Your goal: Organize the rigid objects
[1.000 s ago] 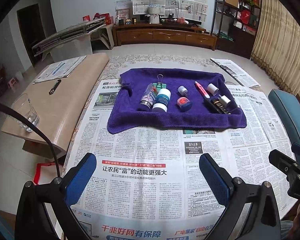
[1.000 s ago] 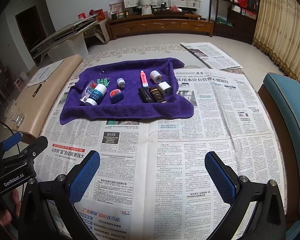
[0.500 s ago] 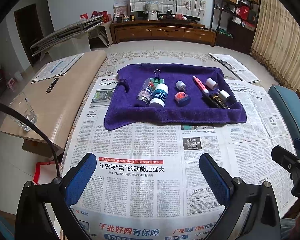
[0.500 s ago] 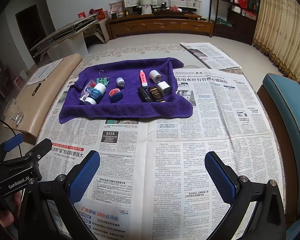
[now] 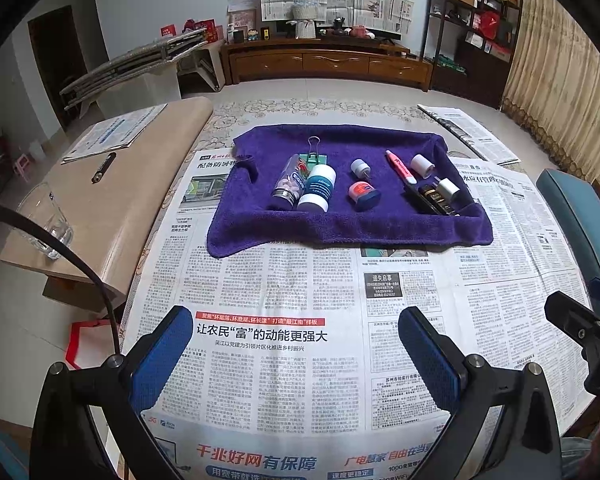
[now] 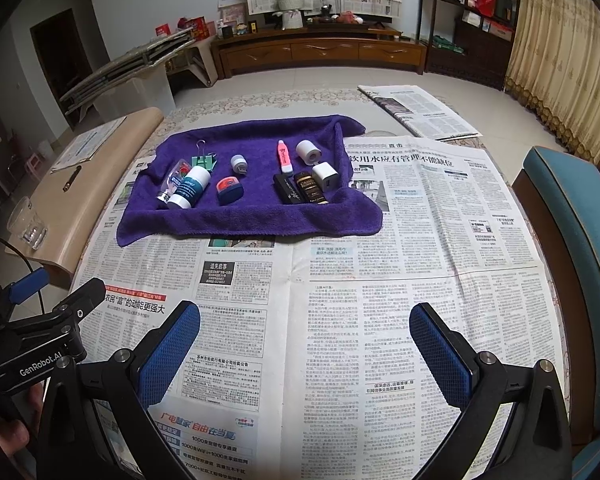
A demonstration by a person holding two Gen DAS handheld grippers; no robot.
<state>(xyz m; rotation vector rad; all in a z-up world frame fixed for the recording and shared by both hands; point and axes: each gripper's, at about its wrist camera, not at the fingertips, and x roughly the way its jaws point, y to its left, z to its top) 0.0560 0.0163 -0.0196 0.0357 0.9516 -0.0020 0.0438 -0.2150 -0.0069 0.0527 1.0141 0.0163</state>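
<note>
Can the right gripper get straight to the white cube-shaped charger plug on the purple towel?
Probably yes. The right gripper is open and empty, with only flat newspaper ahead. The white cube-shaped charger plug sits near the purple towel's right edge, though a black-and-gold bottle lies close beside it.

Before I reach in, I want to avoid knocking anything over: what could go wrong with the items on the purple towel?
1. The white-capped bottle and clear bottle lie side by side, touching; taking one may roll the other.
2. The pink pen, black box and white adapter sit crowded, so wide-open fingers could bump neighbours.
3. The purple towel is loose and rumpled on newspaper; dragging may shift everything.
</note>
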